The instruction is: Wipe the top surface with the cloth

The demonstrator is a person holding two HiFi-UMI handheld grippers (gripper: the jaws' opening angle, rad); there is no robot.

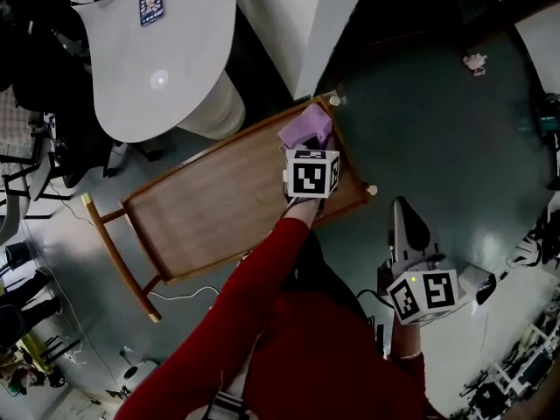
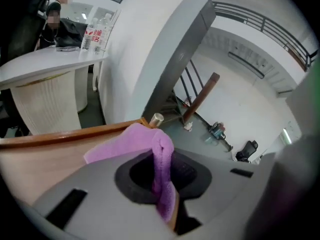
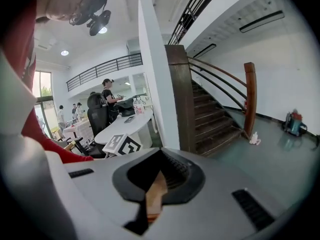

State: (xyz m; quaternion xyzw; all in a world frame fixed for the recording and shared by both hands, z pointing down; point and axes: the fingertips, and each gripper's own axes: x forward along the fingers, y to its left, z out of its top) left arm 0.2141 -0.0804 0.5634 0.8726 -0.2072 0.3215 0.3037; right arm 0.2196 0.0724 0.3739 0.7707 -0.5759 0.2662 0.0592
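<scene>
A purple cloth (image 1: 306, 129) lies at the far right corner of the wooden table top (image 1: 210, 208), which has a raised rim. My left gripper (image 1: 308, 151) reaches over that corner and is shut on the cloth. In the left gripper view a fold of the cloth (image 2: 161, 154) is pinched between the jaws of the left gripper (image 2: 162, 180), and the rest spreads onto the wood (image 2: 40, 159). My right gripper (image 1: 404, 221) hangs off the table to the right, over the floor. The right gripper (image 3: 156, 191) is shut with nothing in it and faces into the room.
A white curved desk (image 1: 166, 59) stands just behind the table, with bottles (image 2: 97, 34) on it. A white pillar (image 1: 297, 16) and a wooden staircase (image 3: 210, 114) are behind. A white cable (image 1: 188, 296) lies on the floor by the table's near side. Chairs (image 1: 26, 173) crowd the left.
</scene>
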